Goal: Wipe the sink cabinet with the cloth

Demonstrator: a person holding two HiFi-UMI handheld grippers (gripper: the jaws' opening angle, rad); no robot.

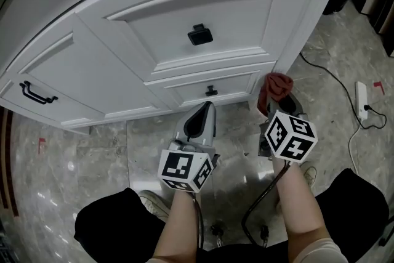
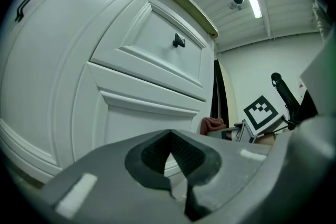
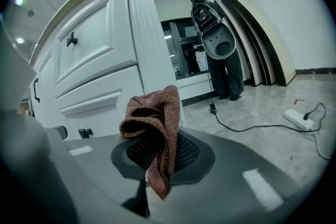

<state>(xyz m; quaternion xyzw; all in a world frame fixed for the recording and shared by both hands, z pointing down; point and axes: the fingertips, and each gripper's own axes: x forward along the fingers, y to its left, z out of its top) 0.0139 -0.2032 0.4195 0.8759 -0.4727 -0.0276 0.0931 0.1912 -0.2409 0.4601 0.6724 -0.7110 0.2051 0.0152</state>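
The white sink cabinet [image 1: 184,28] fills the upper head view, with a panelled door, black knobs [image 1: 200,35] and a black bar handle [image 1: 36,93]. My right gripper [image 1: 277,109] is shut on a reddish-brown knitted cloth [image 1: 275,88], bunched above its jaws near the cabinet's lower right corner; the cloth [image 3: 155,128] hangs between the jaws in the right gripper view. My left gripper [image 1: 200,121] is shut with nothing in it, pointing at the cabinet's bottom drawer [image 1: 209,88]. In the left gripper view the jaws [image 2: 170,160] meet before the white door panels [image 2: 142,60].
A white power strip [image 1: 362,98] and black cable [image 1: 335,80] lie on the marble floor at the right. A dark upright appliance [image 3: 218,44] and leaning boards [image 3: 262,39] stand beyond the cabinet's end. My knees and a shoe [image 1: 154,203] are below the grippers.
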